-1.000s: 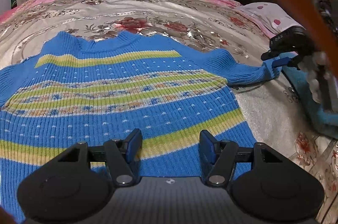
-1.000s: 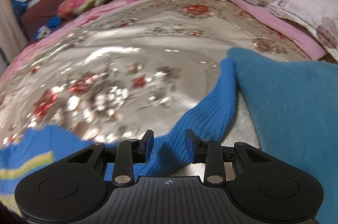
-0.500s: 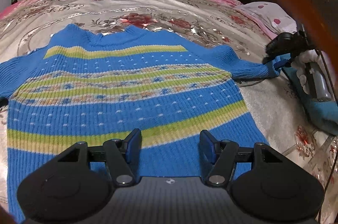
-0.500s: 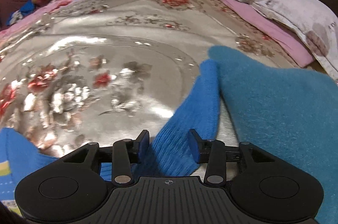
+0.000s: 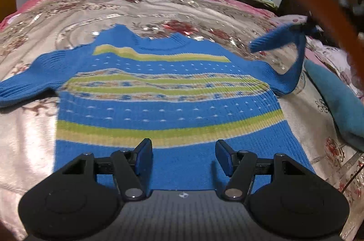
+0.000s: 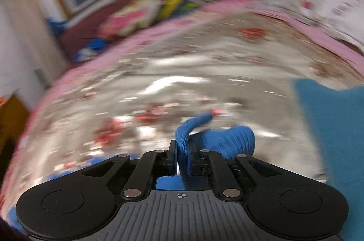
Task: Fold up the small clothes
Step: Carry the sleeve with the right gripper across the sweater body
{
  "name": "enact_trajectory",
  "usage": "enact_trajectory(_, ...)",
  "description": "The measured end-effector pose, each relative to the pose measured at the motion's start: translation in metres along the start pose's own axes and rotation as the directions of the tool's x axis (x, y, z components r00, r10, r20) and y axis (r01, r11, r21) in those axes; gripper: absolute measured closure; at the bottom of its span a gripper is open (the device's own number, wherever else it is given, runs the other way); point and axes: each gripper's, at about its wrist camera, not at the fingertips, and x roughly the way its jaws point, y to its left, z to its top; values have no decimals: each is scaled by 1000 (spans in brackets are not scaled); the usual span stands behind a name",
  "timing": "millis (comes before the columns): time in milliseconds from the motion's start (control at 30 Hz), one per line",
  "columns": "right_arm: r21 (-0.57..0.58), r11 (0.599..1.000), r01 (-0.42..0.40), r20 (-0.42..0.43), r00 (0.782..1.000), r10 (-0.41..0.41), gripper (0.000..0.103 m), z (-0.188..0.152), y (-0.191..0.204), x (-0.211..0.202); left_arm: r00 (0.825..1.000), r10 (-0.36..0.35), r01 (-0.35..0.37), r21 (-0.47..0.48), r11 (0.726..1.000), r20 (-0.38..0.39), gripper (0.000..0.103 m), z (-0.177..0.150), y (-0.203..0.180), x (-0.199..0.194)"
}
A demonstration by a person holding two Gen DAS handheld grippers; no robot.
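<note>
Sweater flat on bed. Right hand-held gripper clamped on sleeve, lifted: sleeve fold-in underway. Left hand-held gripper apart, over hem. Next: lay sleeve across chest.

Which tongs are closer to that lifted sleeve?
Right. The right tongs are shut on the sleeve; the left tongs hover open over the sweater's hem, apart from it.

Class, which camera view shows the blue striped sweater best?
The left wrist view: the sweater lies spread on the bed. The right wrist view, blurred, shows only its sleeve pinched in the right tongs.
</note>
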Motion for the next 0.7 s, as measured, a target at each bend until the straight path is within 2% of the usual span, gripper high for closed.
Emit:
enact_trajectory(133, -124, 979, -161, -46, 987, 156, 95, -26, 71, -5, 1000, 12, -11, -18, 1000, 15, 36, -4, 14, -11)
enact_trajectory(233, -232, 936, -266, -159, 959, 233, 94, -65, 115, 9, 1000, 16, -15, -39, 999, 20, 36, -8, 26, -17)
enact_trajectory(267, -262, 924, -277, -206, 952, 227, 90, -81, 126, 18, 1000, 18, -17, -48, 999, 21, 36, -10, 31, -18)
enact_trajectory(333, -323, 903, -285, -316, 931, 181, 90, -111, 141, 36, 1000, 19, -18, -66, 998, 22, 36, -12, 40, -20)
enact_trajectory(400, -377, 885, -274, -384, 915, 121, 89, -136, 148, 46, 1000, 20, -18, -81, 997, 24, 36, -13, 48, -22)
enact_trajectory(433, -402, 875, -269, -393, 914, 100, 89, -144, 150, 46, 999, 21, -19, -85, 996, 29, 36, -13, 52, -23)
enact_trajectory(533, -493, 834, -248, -356, 932, 66, 86, -149, 155, 32, 999, 16, -12, -95, 995, 44, 36, -14, 59, -25)
enact_trajectory(633, -559, 801, -216, -298, 953, 50, 79, -148, 168, 16, 999, 1, 4, -104, 995, 50, 36, -16, 63, -28)
enact_trajectory(700, -603, 773, -195, -254, 966, 46, 78, -148, 176, 12, 999, -5, 11, -101, 995, 52, 36, -17, 66, -30)
